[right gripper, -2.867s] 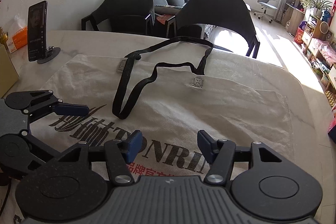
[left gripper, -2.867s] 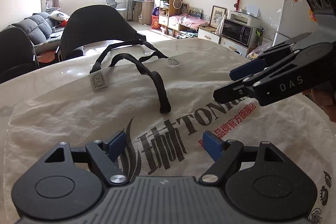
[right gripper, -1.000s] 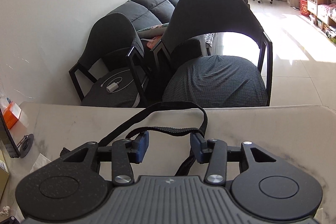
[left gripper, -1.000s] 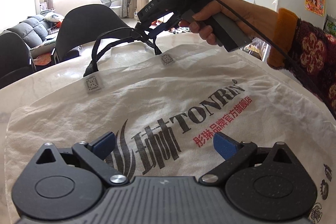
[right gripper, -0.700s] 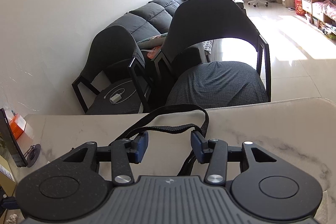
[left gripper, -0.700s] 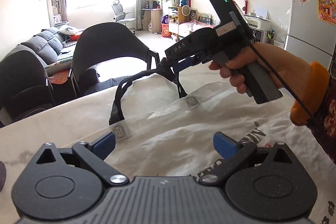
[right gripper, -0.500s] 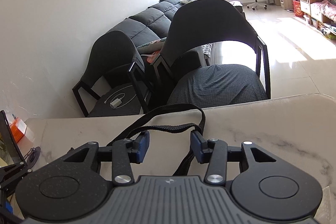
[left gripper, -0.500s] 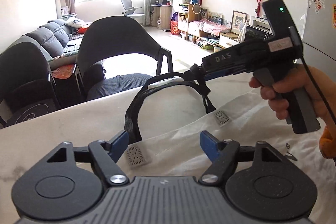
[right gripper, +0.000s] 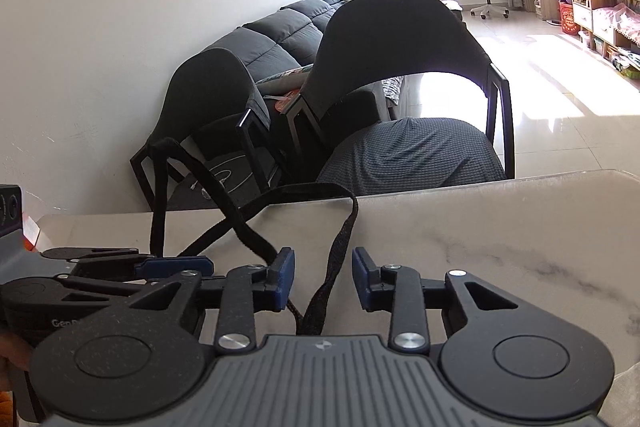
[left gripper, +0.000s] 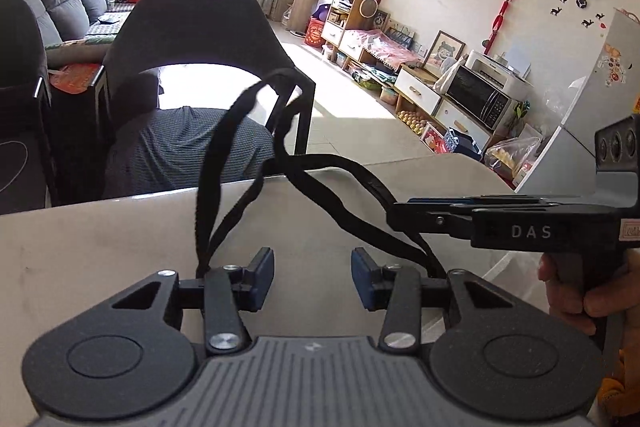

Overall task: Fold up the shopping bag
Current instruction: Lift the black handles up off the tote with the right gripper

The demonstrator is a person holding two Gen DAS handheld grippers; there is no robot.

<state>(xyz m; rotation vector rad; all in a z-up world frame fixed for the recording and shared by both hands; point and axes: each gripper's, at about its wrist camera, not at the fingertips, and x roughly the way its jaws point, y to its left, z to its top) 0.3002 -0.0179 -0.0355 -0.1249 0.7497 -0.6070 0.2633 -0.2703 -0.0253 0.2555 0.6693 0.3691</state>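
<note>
Here the pale marble table (right gripper: 500, 227) is filling the lower half of both views, and two dark chairs (right gripper: 400, 39) are standing behind its far edge, in the upper middle of the frames. Of the shopping bag, only small pale corners are showing: one at the lower right of the left wrist view (left gripper: 504, 263) and one at the bottom right edge of the right wrist view. Its black handles (left gripper: 320, 183) are rising in loops over the table in the centre of both views.

The left tool (left gripper: 312, 279) is sitting at the bottom centre of its own view, released, with its blue pads apart and only table between them. The right tool (right gripper: 323, 279) is also parted in its own view, and one handle strap (right gripper: 336, 267) is hanging down through the gap without being squeezed. In the left wrist view the right tool (left gripper: 400, 213) is coming in from the right edge, and the straps are running to its tip.
</note>
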